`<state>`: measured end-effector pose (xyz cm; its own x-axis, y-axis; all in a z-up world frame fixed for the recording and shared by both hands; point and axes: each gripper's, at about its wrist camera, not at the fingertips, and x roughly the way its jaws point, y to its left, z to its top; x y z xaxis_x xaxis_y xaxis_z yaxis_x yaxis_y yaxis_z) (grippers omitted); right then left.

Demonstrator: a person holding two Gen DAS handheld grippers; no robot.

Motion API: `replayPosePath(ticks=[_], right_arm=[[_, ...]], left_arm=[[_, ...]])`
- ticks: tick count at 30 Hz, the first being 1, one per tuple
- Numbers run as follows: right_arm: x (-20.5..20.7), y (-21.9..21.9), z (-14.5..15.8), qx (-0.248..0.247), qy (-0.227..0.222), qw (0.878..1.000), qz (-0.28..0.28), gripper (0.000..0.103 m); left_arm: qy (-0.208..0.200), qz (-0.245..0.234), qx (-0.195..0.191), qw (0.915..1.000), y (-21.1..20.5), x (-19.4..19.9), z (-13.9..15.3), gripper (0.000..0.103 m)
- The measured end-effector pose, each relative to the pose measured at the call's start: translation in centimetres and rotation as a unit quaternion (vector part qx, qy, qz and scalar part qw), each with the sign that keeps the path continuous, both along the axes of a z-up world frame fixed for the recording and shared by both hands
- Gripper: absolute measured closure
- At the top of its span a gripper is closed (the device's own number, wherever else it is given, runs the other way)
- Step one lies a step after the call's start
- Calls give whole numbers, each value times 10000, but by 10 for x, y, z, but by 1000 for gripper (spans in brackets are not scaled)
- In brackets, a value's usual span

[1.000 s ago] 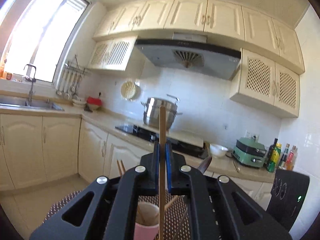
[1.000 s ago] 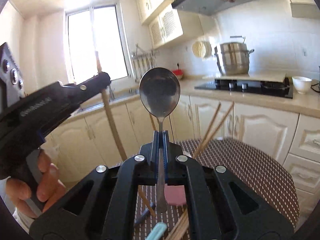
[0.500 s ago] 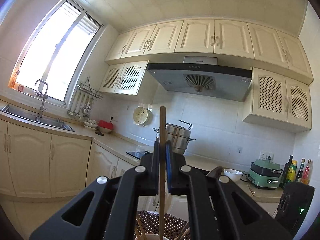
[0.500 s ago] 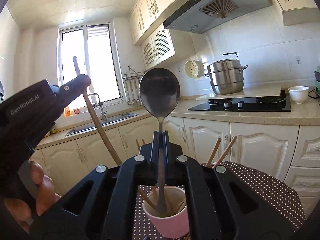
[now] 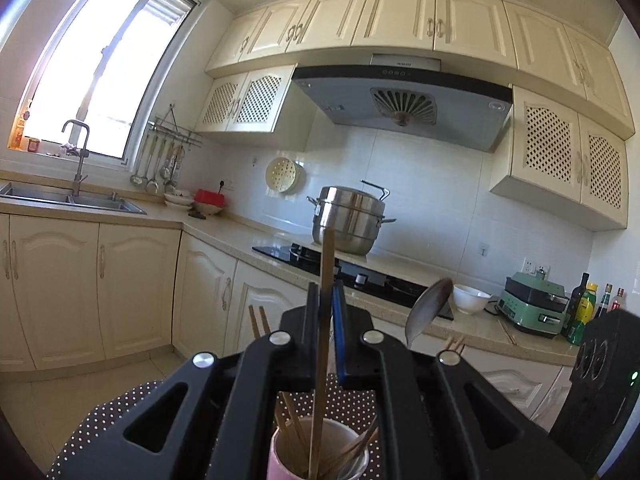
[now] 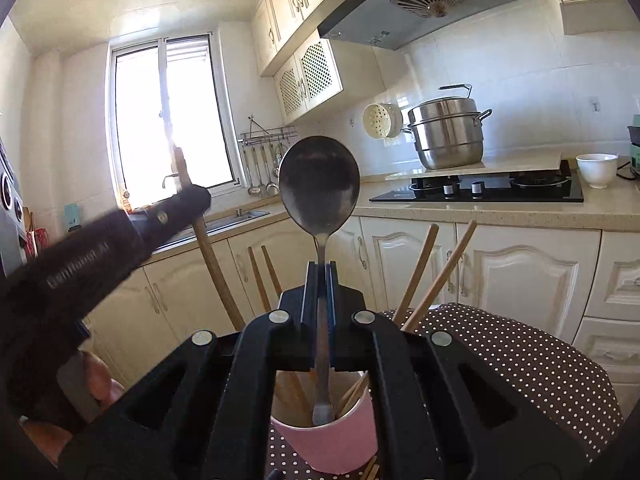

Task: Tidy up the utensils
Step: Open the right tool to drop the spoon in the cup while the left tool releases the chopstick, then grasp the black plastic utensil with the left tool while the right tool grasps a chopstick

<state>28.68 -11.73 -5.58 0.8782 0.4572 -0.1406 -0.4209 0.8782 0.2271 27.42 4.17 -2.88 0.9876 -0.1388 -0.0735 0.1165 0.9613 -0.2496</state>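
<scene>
My left gripper (image 5: 325, 300) holds a wooden chopstick (image 5: 323, 320) upright, its lower end inside the pink cup (image 5: 280, 460), though a thin gap shows between the chopstick and the right pad. My right gripper (image 6: 320, 280) is shut on a metal spoon (image 6: 319, 188), bowl up, handle end down inside the pink cup (image 6: 332, 444). The cup stands on a brown polka-dot tablecloth (image 6: 520, 360) and holds several wooden chopsticks (image 6: 424, 272). The left gripper (image 6: 182, 208) and its chopstick also show in the right wrist view, at left. The spoon (image 5: 428, 312) shows in the left wrist view.
Kitchen counter behind with a black hob (image 6: 480, 192), a steel steamer pot (image 6: 448, 136), a white bowl (image 6: 598, 170) and a sink (image 5: 68, 200). Cream cabinets run under the counter. A green appliance (image 5: 532, 310) and bottles (image 5: 584, 304) stand at right.
Both grippers have come down toward the pink cup. The chopstick end and the spoon handle now sit inside the cup. The left gripper's right pad now stands slightly off the chopstick.
</scene>
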Motion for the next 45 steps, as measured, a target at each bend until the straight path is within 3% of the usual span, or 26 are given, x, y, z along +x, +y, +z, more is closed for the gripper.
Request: replayPosePath(ticks=[4, 6, 21, 33, 35, 37, 39, 45], right_arm=[[0, -1, -5, -14, 59, 10000, -10, 99], [-1, -1, -7, -38, 96, 9999, -11, 99], [-11, 3, -17, -189, 235, 9995, -35, 99], [-16, 6, -21, -303, 462, 9984, -103, 97], [-17, 5, -22, -321, 483, 9982, -128, 91], [-23, 3, -20, -288, 404, 9985, -226, 69], [-27, -1, -19, -240, 339, 9988, -251, 55], [-37, -5, -16, -297, 341, 9985, -297, 54]], left_arm=[[344, -66, -28, 9994, 4, 3, -19, 90], [475, -59, -43, 9988, 7, 3, -27, 76], [925, -23, 89, 9957, 17, -4, -53, 58], [1321, 37, 158, 9911, 25, -16, -65, 50], [1363, 38, 142, 9906, 27, -19, -66, 50], [1400, 98, 108, 9900, 32, -23, -66, 50], [1466, 65, 27, 9892, 38, -25, -66, 49], [1560, 54, 18, 9877, 45, -40, -65, 49]])
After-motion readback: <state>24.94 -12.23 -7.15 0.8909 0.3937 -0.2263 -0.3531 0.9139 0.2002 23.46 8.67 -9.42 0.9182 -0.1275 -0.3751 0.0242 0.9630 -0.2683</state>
